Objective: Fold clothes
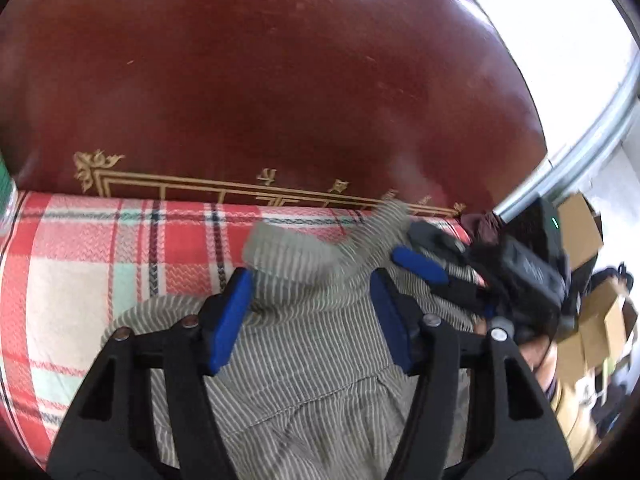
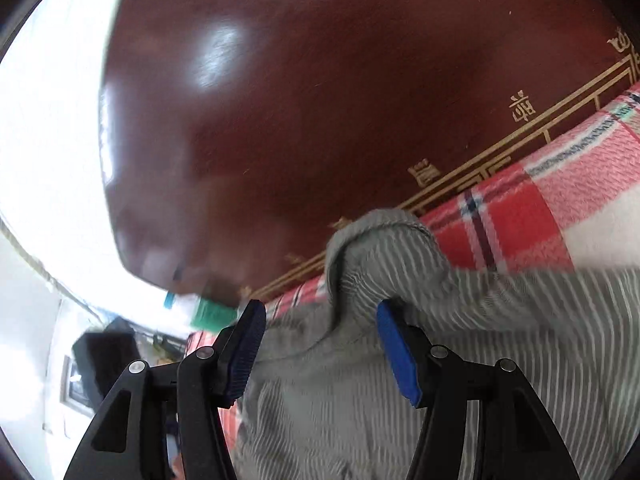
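A grey garment with thin white stripes (image 1: 312, 344) lies on a red, white and mint plaid blanket (image 1: 80, 264). My left gripper (image 1: 310, 284) is open just above it, blue pads on either side of a raised fold. The right gripper (image 1: 420, 264) shows at the garment's right edge in the left wrist view. In the right wrist view my right gripper (image 2: 322, 316) is open over the same striped cloth (image 2: 360, 380), with a bunched, rounded hump of fabric (image 2: 384, 248) standing up between and beyond its fingers. Neither pad pair pinches the cloth.
A glossy dark red wooden headboard (image 1: 280, 80) with gold line ornament (image 1: 240, 190) rises right behind the blanket. Cardboard boxes (image 1: 600, 320) stand to the right. A green object (image 2: 212, 314) sits at the blanket's far edge; a bright window is at the left.
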`<state>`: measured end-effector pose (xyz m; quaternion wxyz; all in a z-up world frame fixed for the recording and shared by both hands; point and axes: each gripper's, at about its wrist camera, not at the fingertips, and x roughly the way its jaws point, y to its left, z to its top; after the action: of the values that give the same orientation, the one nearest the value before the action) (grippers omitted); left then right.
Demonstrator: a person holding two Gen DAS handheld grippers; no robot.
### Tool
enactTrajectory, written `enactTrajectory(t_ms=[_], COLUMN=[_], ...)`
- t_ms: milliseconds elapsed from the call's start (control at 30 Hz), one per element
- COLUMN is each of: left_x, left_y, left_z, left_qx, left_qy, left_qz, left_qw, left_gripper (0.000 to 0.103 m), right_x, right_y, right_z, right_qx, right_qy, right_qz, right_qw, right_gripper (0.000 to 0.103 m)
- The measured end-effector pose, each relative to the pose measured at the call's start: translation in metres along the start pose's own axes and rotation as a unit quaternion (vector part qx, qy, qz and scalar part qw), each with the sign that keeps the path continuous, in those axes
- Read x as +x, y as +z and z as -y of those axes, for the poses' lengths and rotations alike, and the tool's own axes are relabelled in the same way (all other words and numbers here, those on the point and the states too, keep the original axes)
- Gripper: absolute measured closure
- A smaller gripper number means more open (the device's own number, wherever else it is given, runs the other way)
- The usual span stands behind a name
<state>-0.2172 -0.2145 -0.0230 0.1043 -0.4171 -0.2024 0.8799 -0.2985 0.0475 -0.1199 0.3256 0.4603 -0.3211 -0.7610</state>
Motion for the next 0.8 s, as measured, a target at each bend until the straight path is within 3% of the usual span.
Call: enactTrajectory(t_ms=[200, 367, 433, 533, 667, 733, 800], left_x=[0.0, -0.029, -0.037, -0.021, 0.034, 0.046, 0.041], left_y=[-0.008, -0.016, -0.021, -0.026, -0.021, -0.018, -0.017], left_z=[0.013, 0.017, 0.023, 0.033, 0.018, 0.007, 0.005], left_qx=[0.06, 0.071, 0.093, 0.13, 0.114, 0.093, 0.082], left_qy=[-0.004, -0.07, -0.076, -0.024, 0.058, 0.085, 0.084], left_qz=[-0.004, 0.024, 0.029, 0.006, -0.07, -0.076, -0.063], left_qw=[0.9982, 0.9948, 0.9924, 0.9912, 0.9893, 0.9891, 0.9911], left_gripper=[0.04, 0.04, 0.04, 0.04, 0.04, 0.041, 0.04], right_x=[0.01, 0.017, 0.025, 0.026, -0.002, -0.029, -0.069], right_y=[0.004, 0.008, 0.007, 0.007, 0.002, -0.008, -0.026], right_z=[0.0, 0.003, 0.004, 0.0, -0.01, -0.016, -0.016], right_qx=[-0.03, -0.03, -0.042, -0.052, -0.072, -0.095, -0.123], right_qy=[-0.032, -0.032, -0.036, -0.043, -0.025, -0.019, -0.024], right_qz=[-0.004, -0.002, -0.004, -0.004, -0.008, -0.01, -0.008], right_qw=[0.999, 0.999, 0.998, 0.998, 0.997, 0.995, 0.992], right_gripper=[0.043, 0.042, 0.04, 0.039, 0.038, 0.038, 0.033])
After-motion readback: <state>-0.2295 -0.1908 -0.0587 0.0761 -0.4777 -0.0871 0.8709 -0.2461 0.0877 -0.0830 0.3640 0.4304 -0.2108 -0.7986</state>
